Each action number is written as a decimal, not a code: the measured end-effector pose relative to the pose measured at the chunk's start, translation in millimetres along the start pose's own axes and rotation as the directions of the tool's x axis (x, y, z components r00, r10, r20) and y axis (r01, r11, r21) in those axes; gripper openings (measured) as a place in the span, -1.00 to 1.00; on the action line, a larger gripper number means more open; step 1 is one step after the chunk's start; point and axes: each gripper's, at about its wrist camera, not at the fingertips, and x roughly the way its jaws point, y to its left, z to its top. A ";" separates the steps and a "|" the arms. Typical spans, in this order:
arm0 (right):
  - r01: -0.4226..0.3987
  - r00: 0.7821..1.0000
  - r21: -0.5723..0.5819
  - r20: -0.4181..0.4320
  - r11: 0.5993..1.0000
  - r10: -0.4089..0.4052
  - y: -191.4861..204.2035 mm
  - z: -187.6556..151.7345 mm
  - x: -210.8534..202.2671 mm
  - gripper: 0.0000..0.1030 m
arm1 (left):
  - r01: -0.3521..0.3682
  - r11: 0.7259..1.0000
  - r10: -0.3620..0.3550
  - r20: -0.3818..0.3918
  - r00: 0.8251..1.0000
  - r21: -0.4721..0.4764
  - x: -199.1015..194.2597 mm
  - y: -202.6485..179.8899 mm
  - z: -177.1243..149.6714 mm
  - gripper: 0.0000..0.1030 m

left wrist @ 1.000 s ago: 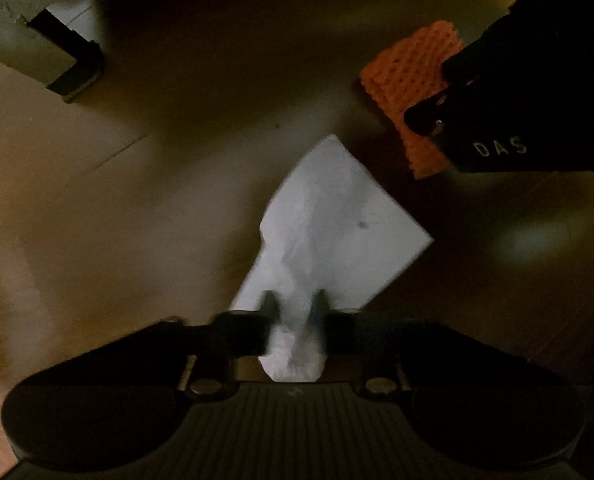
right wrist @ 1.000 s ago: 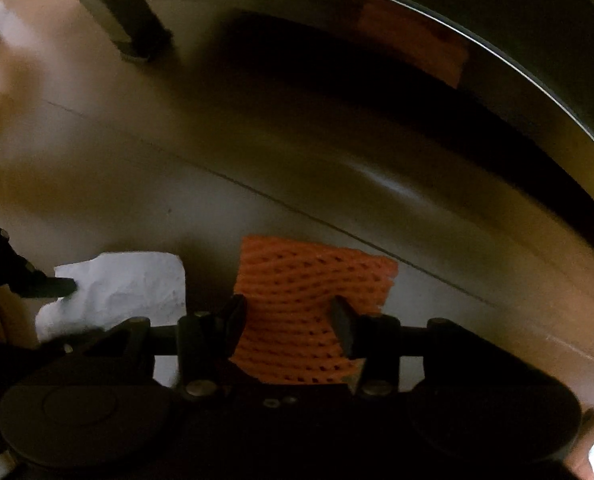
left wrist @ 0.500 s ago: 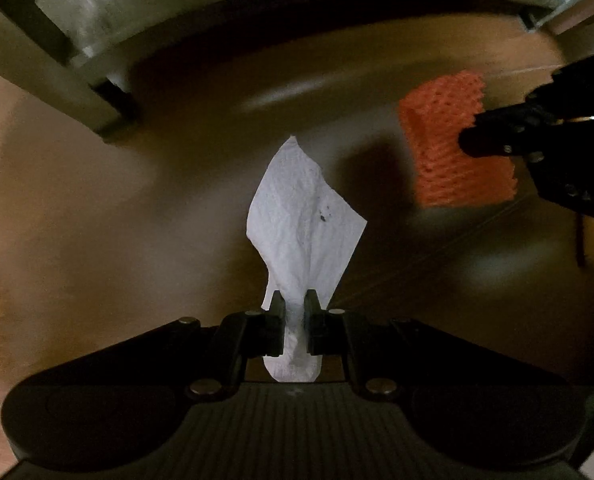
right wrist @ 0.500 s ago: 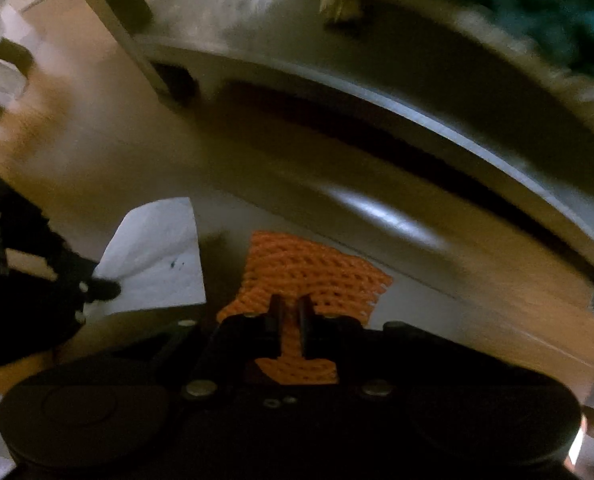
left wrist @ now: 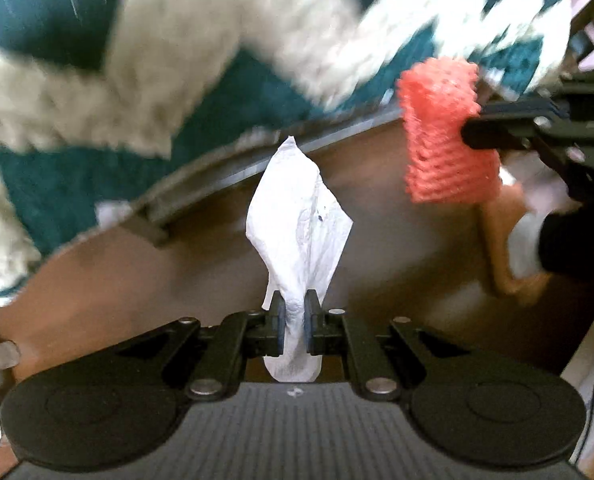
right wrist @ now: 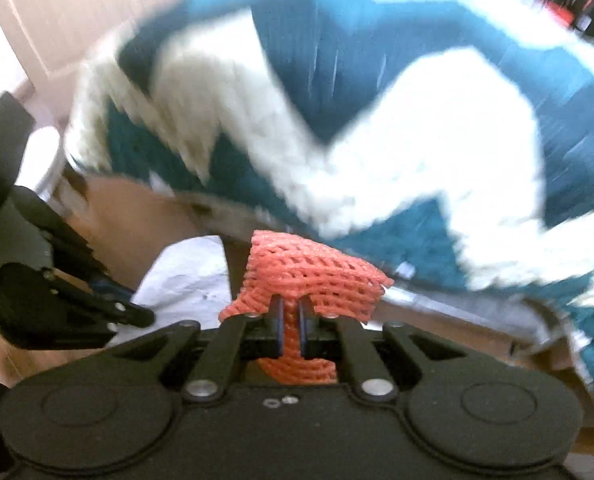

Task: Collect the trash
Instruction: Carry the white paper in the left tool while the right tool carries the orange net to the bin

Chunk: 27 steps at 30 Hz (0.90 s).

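My left gripper (left wrist: 295,304) is shut on a white paper tissue (left wrist: 301,216), which stands up from the fingers, lifted off the brown floor (left wrist: 137,280). My right gripper (right wrist: 290,312) is shut on an orange foam fruit net (right wrist: 313,272), also lifted. In the left wrist view the orange net (left wrist: 445,136) shows at upper right, pinched by the right gripper (left wrist: 473,134). In the right wrist view the tissue (right wrist: 185,280) and the left gripper (right wrist: 145,314) show at lower left.
A blurred teal and cream blanket (left wrist: 177,60) covers a bed with a metal frame edge (left wrist: 233,168) ahead; it also fills the right wrist view (right wrist: 377,120). A pale wall or door (right wrist: 77,8) stands at upper left there.
Both grippers closed on their items and lifted them from the dark floor under the bed. The views have risen and now face the blanket on top.
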 end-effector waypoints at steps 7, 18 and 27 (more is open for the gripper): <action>0.059 0.982 0.054 0.175 0.997 -0.067 -21.0 0.0 -127.1 -0.87 | -0.011 1.000 0.013 0.170 0.985 -0.014 -105.3 -48.3 15.6 -0.83; 0.185 0.876 0.112 0.432 0.976 -0.216 -43.5 -48.5 -318.4 -0.87 | -0.010 0.999 -0.008 0.461 0.887 0.037 -235.4 -162.2 22.9 -0.83; 0.310 0.734 0.207 0.568 0.928 -0.372 -83.9 -74.8 -437.5 -0.87 | -0.010 0.988 -0.091 0.635 0.767 0.153 -322.0 -269.9 40.9 -0.83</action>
